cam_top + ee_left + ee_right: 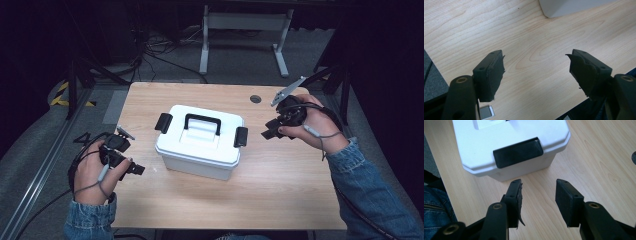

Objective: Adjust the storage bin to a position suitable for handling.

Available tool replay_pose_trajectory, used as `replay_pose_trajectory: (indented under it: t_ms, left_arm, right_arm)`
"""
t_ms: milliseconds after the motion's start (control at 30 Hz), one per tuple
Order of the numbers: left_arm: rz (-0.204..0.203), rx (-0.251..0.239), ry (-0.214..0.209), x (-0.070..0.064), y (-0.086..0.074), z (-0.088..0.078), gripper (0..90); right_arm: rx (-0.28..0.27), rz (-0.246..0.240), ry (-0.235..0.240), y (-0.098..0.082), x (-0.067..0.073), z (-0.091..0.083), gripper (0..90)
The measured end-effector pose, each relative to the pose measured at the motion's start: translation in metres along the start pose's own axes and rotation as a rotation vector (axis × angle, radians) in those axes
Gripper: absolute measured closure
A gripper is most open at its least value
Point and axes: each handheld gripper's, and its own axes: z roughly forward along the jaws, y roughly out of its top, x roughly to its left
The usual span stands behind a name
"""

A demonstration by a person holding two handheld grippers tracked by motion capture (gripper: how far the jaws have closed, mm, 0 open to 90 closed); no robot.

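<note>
Now both grippers hover open-fingered and empty, left gripper [131, 167] and right gripper [270, 131] flanking the white box [200, 142] on the worktop [280, 185]; no readable writing shows.

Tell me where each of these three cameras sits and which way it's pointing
High view: above the person's side, looking forward and down at the wooden table, white box, both hands.
Left gripper view: on the left gripper, looking down at the tabletop and a box corner; open jaws show.
Right gripper view: on the right gripper, facing the box's black latch; open jaws, denim show.
Shared: the box.
</note>
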Motion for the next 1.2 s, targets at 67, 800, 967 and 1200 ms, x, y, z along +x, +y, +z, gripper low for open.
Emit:
replay_pose_trajectory:
  t_ms: [67,800,967,1200]
  left_arm:
    - [-0.005,-0.001,-0.004,-0.001,0.0,0.0,28.7]
    - [0.003,-0.008,0.0,0.001,0.0,0.0,28.6]
    - [0.003,-0.004,-0.007,0.002,0.0,0.0,28.3]
    - [0.014,-0.004,-0.01,0.002,0.004,0.0,28.1]
  right_arm:
    - [-0.002,0.0,0.002,0.005,-0.003,0.001,57.6]
    - [-0.113,-0.014,0.071,0.045,0.003,0.024,55.3]
    - [-0.12,-0.033,0.094,0.061,0.006,0.039,52.2]
    - [-0.118,-0.05,0.106,0.075,0.009,0.057,51.6]
